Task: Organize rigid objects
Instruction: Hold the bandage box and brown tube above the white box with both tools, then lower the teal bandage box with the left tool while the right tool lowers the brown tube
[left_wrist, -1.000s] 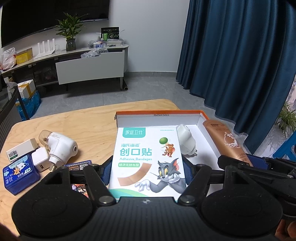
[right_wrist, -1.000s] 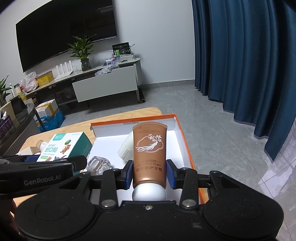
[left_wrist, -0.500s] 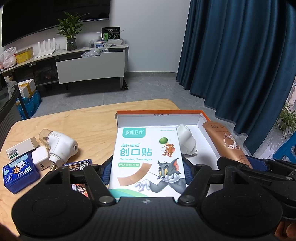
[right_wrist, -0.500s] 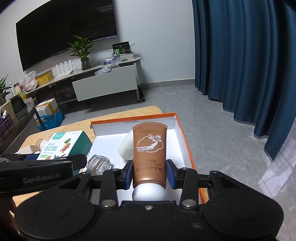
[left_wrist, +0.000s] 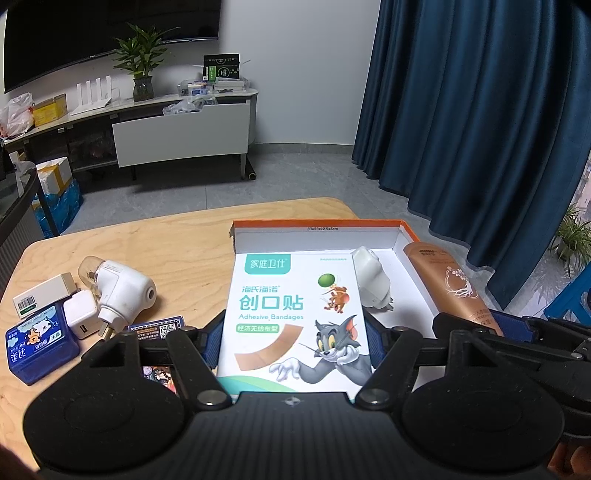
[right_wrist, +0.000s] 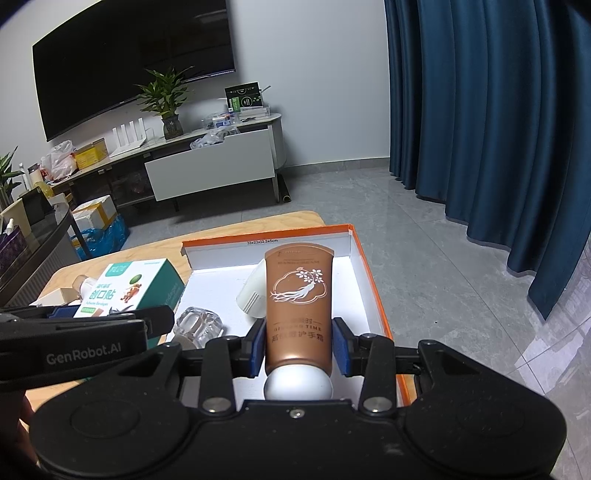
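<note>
A white and teal cardboard box of adhesive bandages (left_wrist: 295, 317) is being held between the blue pads of the left gripper (left_wrist: 295, 341), above the left part of an orange-rimmed white cardboard tray (left_wrist: 317, 232); a copper-brown plastic tube of hand cream with a white cap (right_wrist: 298, 314) is being clamped near its cap end by the narrowly set right gripper (right_wrist: 298, 349), along the tray's right wall; a white plug adapter (left_wrist: 371, 282) and a clear faceted glass piece (right_wrist: 199, 325) are being kept inside the tray; a white angled charger (left_wrist: 123, 293), a small white cube charger (left_wrist: 82, 317) and a dark blue box (left_wrist: 38, 343) are lying on the light wooden table (left_wrist: 177, 247), left of the tray.
</note>
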